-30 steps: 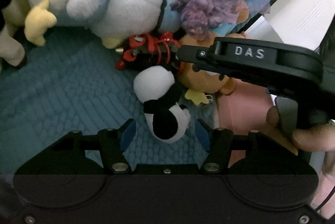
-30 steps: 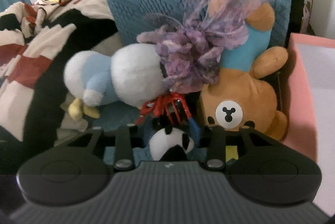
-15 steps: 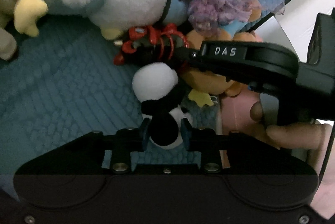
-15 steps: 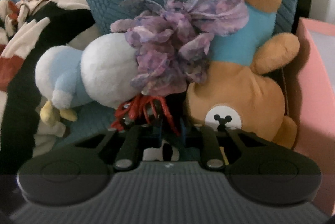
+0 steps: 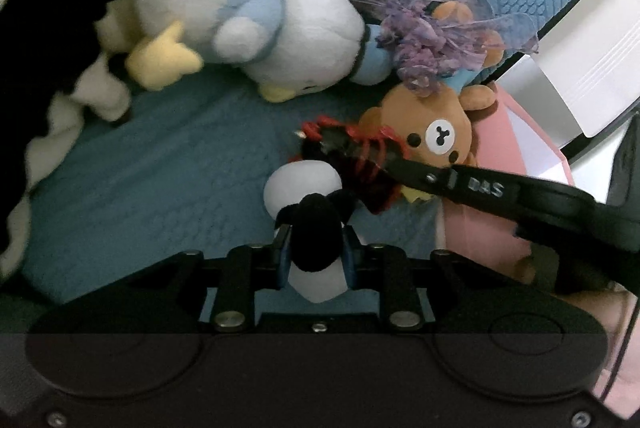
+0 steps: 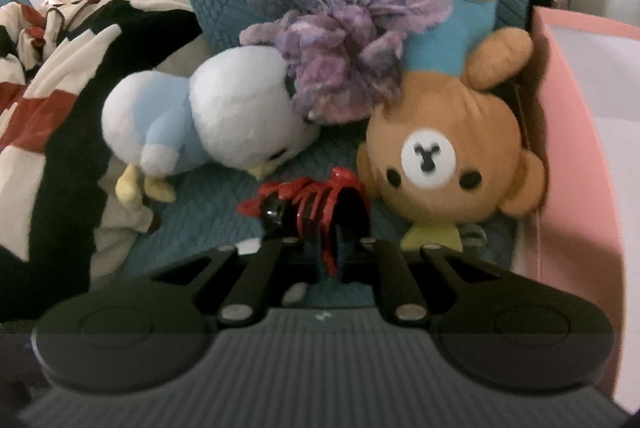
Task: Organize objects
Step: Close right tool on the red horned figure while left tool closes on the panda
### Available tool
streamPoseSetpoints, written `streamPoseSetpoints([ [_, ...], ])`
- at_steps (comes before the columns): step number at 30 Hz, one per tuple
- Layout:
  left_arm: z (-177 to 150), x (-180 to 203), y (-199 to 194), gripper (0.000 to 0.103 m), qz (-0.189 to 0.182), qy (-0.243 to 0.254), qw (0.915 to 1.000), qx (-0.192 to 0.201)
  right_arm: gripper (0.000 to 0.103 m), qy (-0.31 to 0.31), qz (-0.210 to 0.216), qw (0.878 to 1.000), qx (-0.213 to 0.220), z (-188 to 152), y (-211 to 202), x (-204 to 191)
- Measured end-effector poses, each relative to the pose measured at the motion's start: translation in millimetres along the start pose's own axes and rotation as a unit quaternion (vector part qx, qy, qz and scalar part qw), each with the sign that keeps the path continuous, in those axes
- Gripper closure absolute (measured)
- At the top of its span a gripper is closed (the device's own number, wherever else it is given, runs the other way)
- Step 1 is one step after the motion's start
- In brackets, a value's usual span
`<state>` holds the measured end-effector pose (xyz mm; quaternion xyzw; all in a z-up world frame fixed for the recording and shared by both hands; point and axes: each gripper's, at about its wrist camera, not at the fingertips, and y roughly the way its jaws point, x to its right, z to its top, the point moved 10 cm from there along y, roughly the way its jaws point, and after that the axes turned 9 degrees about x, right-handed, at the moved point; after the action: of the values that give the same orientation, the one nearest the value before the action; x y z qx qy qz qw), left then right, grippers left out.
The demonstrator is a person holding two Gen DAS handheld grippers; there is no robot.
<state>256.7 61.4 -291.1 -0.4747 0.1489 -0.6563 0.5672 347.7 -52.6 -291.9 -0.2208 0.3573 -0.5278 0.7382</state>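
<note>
Two tools clenched on two small toys over the teal quilt (image 5: 152, 164)

Left tool (image 5: 314, 260) just closed, clamped on the black-and-white panda plush (image 5: 312, 228) between its blue pads; right tool (image 6: 332, 252) just closed, gripping the red-and-black toy (image 6: 316, 204) — just ahead of the panda. Beyond: brown bear (image 6: 448, 156) head-down, beside the pink box (image 6: 576, 164); blue-white bird plush (image 6: 208, 124) to the left, purple frilly thing (image 6: 340, 76) between.

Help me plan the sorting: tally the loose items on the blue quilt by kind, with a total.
Plush toys: 3 (brown bear, blue-and-white bird, panda)
Purple gauze bundles: 1
Red-and-black items: 1
Total: 5
</note>
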Motion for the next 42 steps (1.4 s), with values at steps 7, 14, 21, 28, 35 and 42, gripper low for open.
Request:
streamPoseSetpoints([
  [7,-16.6,-21.8,-22.7,0.080,0.018,-0.008,0.9998,0.008,0.094,-0.009,-0.021,1.000,-0.018,-37.3,-31.7,-1.3],
  [14,-24.2,-41.8,-22.4,0.079,0.037,-0.038,0.9986,0.006,0.092,-0.040,-0.036,0.997,-0.052,-59.7,-46.7,6.5],
  [21,-22.3,-46.0,-24.1,0.065,0.030,-0.051,0.9982,0.013,0.052,-0.190,-0.020,0.980,-0.045,-43.1,-58.4,-14.0],
  [28,-19.1,-52.6,-28.8,0.064,0.019,-0.092,0.9954,0.018,0.047,-0.314,0.040,0.946,-0.062,-41.7,-50.2,-56.4],
  [35,-20.9,-56.1,-29.9,0.056,0.023,-0.103,0.9942,0.017,0.047,-0.397,0.048,0.913,-0.083,-44.0,-18.0,-75.9],
  [42,-21.0,-55.7,-31.6,0.048,0.019,-0.100,0.9947,0.011,0.038,-0.455,0.042,0.884,-0.100,-62.3,3.2,-79.9],
])
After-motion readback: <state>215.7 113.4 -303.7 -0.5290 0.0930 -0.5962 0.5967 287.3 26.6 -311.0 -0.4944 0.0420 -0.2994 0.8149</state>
